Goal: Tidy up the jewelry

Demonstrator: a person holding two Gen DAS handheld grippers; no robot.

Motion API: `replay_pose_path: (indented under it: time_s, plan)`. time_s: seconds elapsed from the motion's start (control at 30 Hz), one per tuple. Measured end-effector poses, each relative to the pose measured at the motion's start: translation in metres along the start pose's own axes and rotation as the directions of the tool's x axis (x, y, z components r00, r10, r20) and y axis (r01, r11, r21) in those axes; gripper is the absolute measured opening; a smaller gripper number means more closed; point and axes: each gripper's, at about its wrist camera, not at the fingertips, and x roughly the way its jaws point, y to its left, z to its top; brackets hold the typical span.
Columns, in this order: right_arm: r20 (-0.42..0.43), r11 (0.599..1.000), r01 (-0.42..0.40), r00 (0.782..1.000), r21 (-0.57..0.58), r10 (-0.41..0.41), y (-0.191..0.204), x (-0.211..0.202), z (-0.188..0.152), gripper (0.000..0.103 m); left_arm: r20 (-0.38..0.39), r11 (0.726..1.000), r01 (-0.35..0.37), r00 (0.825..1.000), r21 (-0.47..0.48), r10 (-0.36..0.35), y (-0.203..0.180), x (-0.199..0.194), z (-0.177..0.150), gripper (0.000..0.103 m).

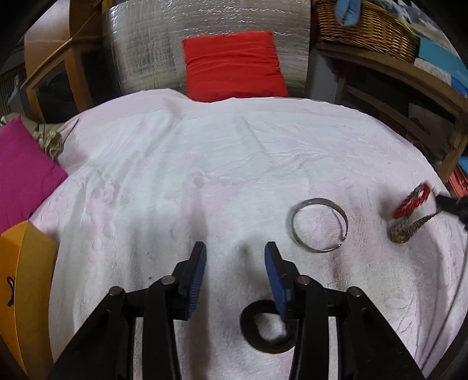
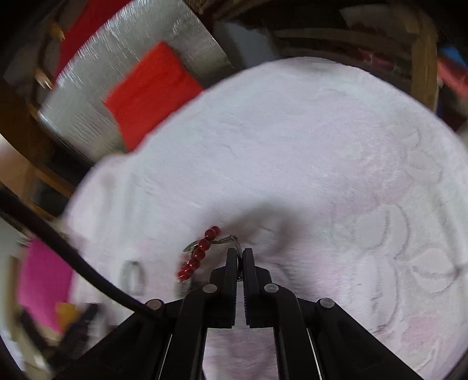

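Note:
My left gripper [image 1: 235,251] is open and empty above the white towel [image 1: 204,175]. A silver bangle [image 1: 320,225] lies on the towel to its right. Further right, a red bead bracelet [image 1: 412,203] hangs in the air, held by my right gripper [image 1: 438,201] at the frame edge, above a brownish braided piece [image 1: 405,231] on the towel. In the right wrist view my right gripper [image 2: 239,252] is shut on the red bead bracelet [image 2: 199,252], which dangles to the left of the fingertips. A black strap loop [image 1: 263,327] lies under my left gripper.
An orange box [image 1: 20,280] sits at the left edge beside a magenta cushion [image 1: 26,169]. A red cushion [image 1: 234,64] leans on a silver foil panel [image 1: 146,43] behind the towel. A wicker basket [image 1: 365,26] and wooden shelves [image 1: 409,96] stand at the right.

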Motion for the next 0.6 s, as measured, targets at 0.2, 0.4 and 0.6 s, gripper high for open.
replay_pose_path:
  time_s: [0.2, 0.4, 0.6]
  plan:
    - [0.063, 0.995, -0.096, 0.993, -0.039, 0.098, 0.012, -0.03, -0.001, 0.005, 0.002, 1.0, 0.01, 1.0, 0.011, -0.01, -0.008, 0.006, 0.003, 0.043]
    - [0.111, 0.984, -0.178, 0.978, -0.016, 0.179, 0.008, -0.041, 0.002, 0.003, 0.012, 0.999, 0.029, 0.999, 0.036, -0.03, -0.023, 0.008, 0.005, 0.043]
    - [0.034, 0.997, -0.038, 0.999, 0.067, 0.036, -0.016, -0.027, 0.011, 0.007, 0.034, 0.993, 0.082, 0.996, 0.082, -0.085, -0.041, 0.005, 0.01, 0.056]
